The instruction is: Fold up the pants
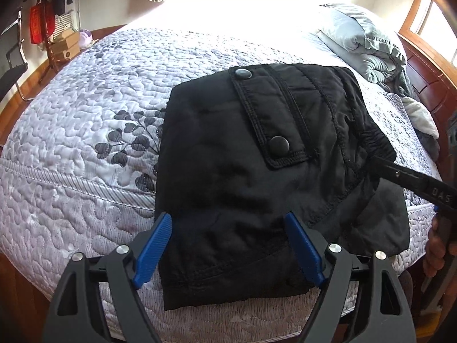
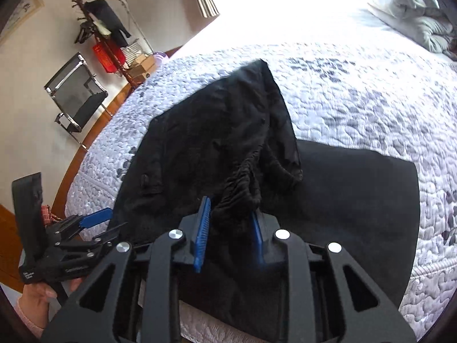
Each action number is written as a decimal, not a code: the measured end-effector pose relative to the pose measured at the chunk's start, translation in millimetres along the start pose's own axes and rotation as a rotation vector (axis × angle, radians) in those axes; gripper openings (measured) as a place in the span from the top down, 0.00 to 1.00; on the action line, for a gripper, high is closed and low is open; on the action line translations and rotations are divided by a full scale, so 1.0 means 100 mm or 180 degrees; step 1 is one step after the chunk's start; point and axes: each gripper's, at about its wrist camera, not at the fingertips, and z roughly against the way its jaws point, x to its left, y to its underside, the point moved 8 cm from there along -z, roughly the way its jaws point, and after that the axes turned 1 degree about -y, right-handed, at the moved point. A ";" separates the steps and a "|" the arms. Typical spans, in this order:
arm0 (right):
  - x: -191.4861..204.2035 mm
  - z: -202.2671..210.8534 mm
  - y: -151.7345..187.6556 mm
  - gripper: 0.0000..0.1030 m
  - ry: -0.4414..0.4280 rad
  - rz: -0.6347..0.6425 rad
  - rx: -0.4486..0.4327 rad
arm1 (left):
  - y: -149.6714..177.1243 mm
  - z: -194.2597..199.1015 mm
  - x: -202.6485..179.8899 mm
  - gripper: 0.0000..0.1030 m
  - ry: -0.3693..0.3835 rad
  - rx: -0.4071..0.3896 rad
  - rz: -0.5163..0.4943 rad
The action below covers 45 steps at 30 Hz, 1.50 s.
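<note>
- While the black nylon pants (image 1: 257, 177) lie folded into a thick bundle on the bed's grey-and-white quilted bedspread (image 1: 85, 143), near its front edge, the left gripper (image 1: 228, 245) hovers over the bundle's near end with its blue-padded fingers (image 1: 152, 250) spread wide, holding nothing.
- A pocket flap with two round dark snap buttons (image 1: 279, 144) faces up on top of the bundle.
- From the right wrist view, the right gripper (image 2: 230, 228) has its blue fingers (image 2: 201, 234) drawn close together, pinching the gathered elastic waistband (image 2: 240, 188) of the pants, which bunches up between them.
- Part of the fabric rises in a peak (image 2: 257, 85) beyond that grip, while a flatter black panel (image 2: 357, 194) spreads to the right on the bedspread.
- At the far end of the bed sits a pile of folded light-blue bedding (image 1: 360, 37).
- A black folding chair (image 2: 75, 94) and a coat stand with dark clothes (image 2: 100, 20) stand by the wall.
</note>
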 end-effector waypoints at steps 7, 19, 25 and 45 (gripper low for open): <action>-0.13 0.16 0.11 0.39 -0.0104 -0.0153 -0.0164 | 0.01 -0.04 0.01 0.17 -0.0028 0.0019 -0.0014; -0.27 0.02 -0.14 0.27 -0.0105 -0.0212 -0.0099 | -0.07 0.08 0.14 0.13 0.0010 -0.0003 0.0197; -0.31 -0.14 -0.20 0.26 -0.0200 -0.0274 -0.0067 | -0.08 0.07 0.14 0.11 -0.0030 -0.0009 0.0050; -0.12 0.16 0.05 0.77 -0.0317 -0.0175 -0.0140 | -0.05 -0.11 0.15 0.09 -0.0051 0.0145 0.0156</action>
